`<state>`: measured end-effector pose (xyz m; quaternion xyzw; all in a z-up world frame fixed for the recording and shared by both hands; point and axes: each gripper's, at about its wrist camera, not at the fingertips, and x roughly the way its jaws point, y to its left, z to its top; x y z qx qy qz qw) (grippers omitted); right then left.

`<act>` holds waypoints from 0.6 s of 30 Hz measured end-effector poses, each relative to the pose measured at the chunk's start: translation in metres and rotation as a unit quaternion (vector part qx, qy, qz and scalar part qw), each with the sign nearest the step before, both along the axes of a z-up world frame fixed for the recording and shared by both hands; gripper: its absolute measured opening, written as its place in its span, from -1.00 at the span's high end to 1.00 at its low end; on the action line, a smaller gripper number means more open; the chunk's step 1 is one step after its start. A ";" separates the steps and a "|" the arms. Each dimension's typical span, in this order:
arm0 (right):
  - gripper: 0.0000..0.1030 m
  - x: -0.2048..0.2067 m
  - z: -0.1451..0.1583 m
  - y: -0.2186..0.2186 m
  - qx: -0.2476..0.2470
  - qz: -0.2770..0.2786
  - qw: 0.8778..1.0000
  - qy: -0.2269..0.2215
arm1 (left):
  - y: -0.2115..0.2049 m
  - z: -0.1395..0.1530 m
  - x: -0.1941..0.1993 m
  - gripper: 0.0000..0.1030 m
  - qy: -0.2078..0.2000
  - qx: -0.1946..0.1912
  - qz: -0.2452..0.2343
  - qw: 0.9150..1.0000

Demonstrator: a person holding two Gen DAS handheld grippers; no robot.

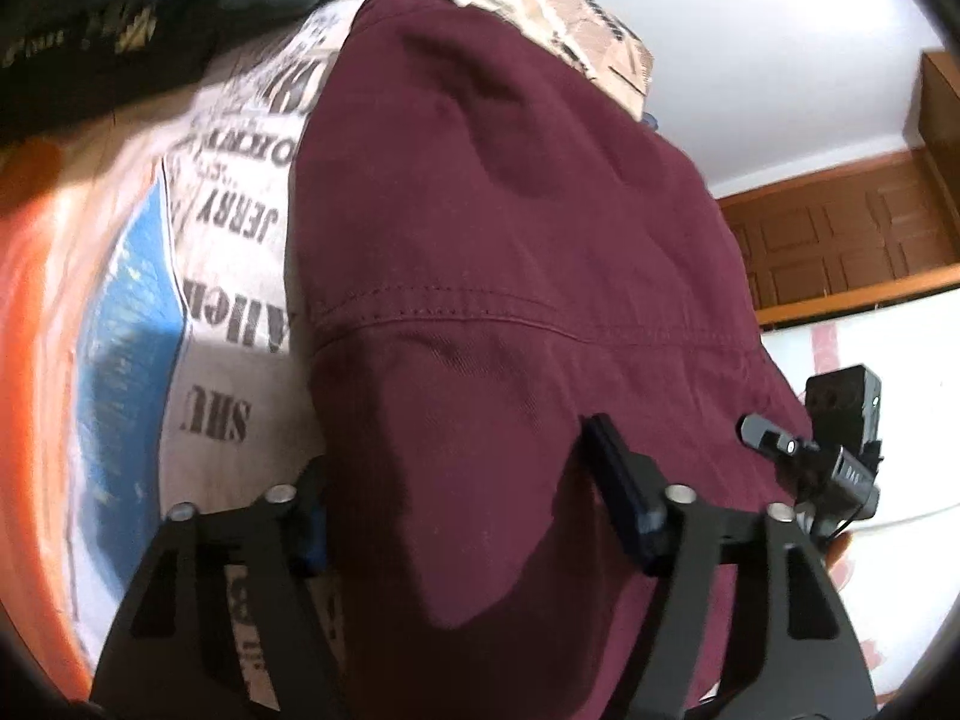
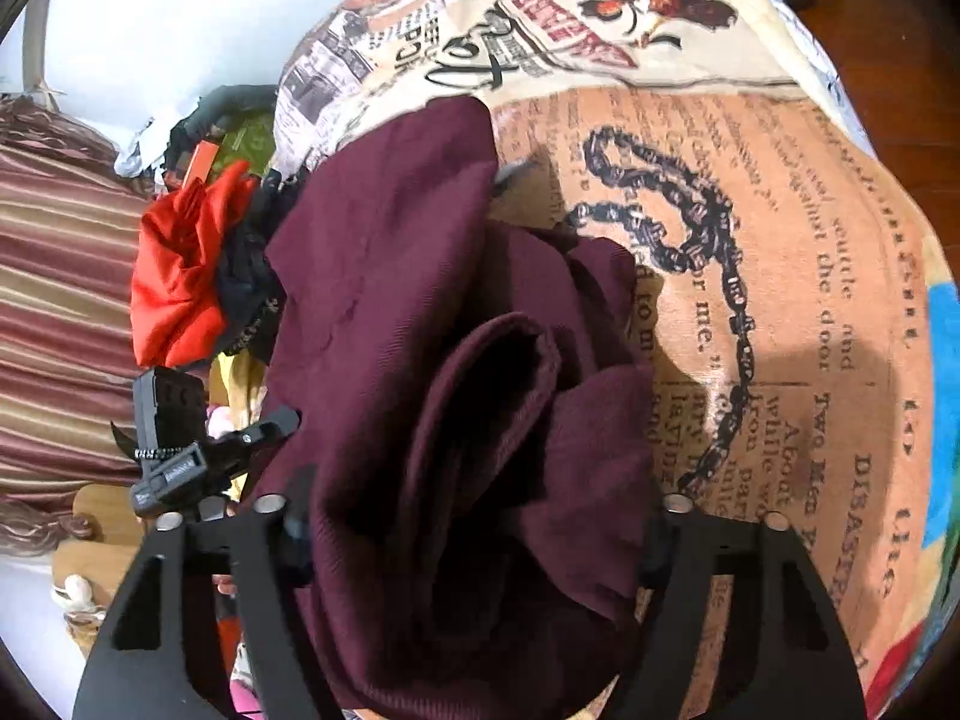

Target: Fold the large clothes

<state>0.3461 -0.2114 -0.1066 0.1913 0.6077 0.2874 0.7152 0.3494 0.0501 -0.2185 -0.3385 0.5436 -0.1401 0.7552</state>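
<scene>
A large maroon garment (image 1: 510, 228) lies on a bed covered with a newspaper-print sheet (image 1: 240, 222). In the left wrist view it lies fairly flat, with a stitched seam across it. My left gripper (image 1: 456, 480) is open, its fingers wide apart with the maroon cloth between them; the left finger is partly hidden by the cloth. In the right wrist view the garment (image 2: 420, 276) is bunched in folds. My right gripper (image 2: 474, 528) is open, its fingers standing either side of a thick bundle of the cloth.
A pile of red (image 2: 180, 276) and dark clothes lies left of the garment. Dark clothes (image 1: 120, 12) lie at the bed's far side. A striped curtain (image 2: 54, 300) hangs at left. A wooden door (image 1: 840, 240) stands beyond the bed.
</scene>
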 end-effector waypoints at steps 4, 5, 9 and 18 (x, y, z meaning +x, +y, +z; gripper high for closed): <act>0.01 -0.004 0.007 -0.003 0.008 -0.010 1.000 0.003 | -0.001 0.026 -0.006 0.25 -0.029 0.009 -0.013 0.999; 0.08 -0.003 0.009 -0.002 0.011 -0.011 1.000 0.003 | -0.002 0.036 -0.008 0.35 -0.041 0.017 -0.020 0.999; 0.26 -0.009 0.040 0.005 0.017 -0.008 0.999 -0.038 | -0.009 0.088 -0.012 0.51 -0.101 0.050 -0.045 0.993; 0.27 0.003 0.147 0.056 0.046 0.008 0.986 -0.162 | 0.045 0.215 -0.024 0.52 -0.227 0.083 -0.018 0.970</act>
